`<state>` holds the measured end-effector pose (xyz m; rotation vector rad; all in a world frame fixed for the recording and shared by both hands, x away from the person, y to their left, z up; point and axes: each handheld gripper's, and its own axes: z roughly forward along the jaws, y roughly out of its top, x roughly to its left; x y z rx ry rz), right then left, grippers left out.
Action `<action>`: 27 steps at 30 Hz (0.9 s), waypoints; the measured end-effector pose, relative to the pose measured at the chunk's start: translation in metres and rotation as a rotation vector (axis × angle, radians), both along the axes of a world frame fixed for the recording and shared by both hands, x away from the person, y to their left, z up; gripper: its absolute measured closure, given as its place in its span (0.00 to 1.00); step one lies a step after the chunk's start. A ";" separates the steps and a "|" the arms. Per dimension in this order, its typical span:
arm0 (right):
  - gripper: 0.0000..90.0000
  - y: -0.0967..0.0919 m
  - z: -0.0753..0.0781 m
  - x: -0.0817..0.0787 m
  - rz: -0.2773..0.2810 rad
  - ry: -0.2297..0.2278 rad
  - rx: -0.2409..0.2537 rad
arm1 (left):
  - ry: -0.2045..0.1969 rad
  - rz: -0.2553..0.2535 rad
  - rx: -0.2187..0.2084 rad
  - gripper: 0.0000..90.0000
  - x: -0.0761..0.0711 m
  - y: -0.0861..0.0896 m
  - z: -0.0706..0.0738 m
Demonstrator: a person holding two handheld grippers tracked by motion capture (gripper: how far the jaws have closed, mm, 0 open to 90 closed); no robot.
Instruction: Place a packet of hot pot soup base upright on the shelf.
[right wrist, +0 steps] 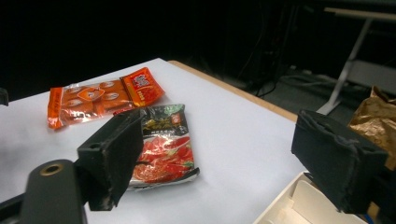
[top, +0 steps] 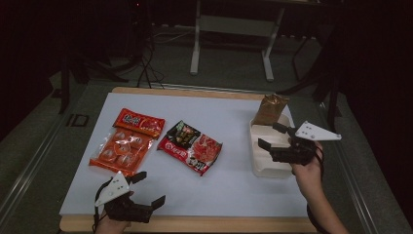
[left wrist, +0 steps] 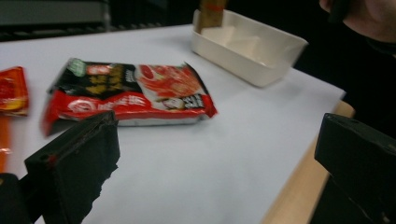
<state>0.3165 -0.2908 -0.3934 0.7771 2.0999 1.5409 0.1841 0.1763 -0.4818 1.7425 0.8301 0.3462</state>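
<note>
Right tongs [top: 271,136]: hovering over the white tray [top: 258,163], jaws gaping wide, gripping nothing.
Left tongs [top: 148,188]: waiting wide open, empty, at the worktop's [top: 234,126] near edge.
Red noodle packet [top: 191,146]: lying flat mid-worktop, long axis slanting, nearer the left tongs.

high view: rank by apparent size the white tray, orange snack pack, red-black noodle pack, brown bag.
1. Orange plastic snack pack and red-and-black noodle pack: look alike, unranked.
2. White rectangular plastic tray: close, partly covered.
3. Brown crinkled foil bag: smallest.
</note>
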 end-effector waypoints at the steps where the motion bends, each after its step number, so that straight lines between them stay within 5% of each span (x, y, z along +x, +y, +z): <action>1: 0.19 0.000 0.000 -0.005 0.005 -0.005 0.007 | -0.001 -0.010 0.003 0.01 0.001 -0.001 0.001; 10: 0.19 0.007 -0.001 -0.042 0.057 0.014 0.053 | 0.034 -0.067 0.014 0.01 0.017 -0.012 0.009; 14: 0.17 0.003 -0.003 -0.056 0.006 -0.023 0.112 | 0.037 -0.073 0.027 0.01 0.025 -0.017 0.012; 27: 0.17 0.003 -0.024 -0.077 0.013 -0.007 0.114 | 0.053 -0.121 0.083 0.05 0.055 -0.047 0.021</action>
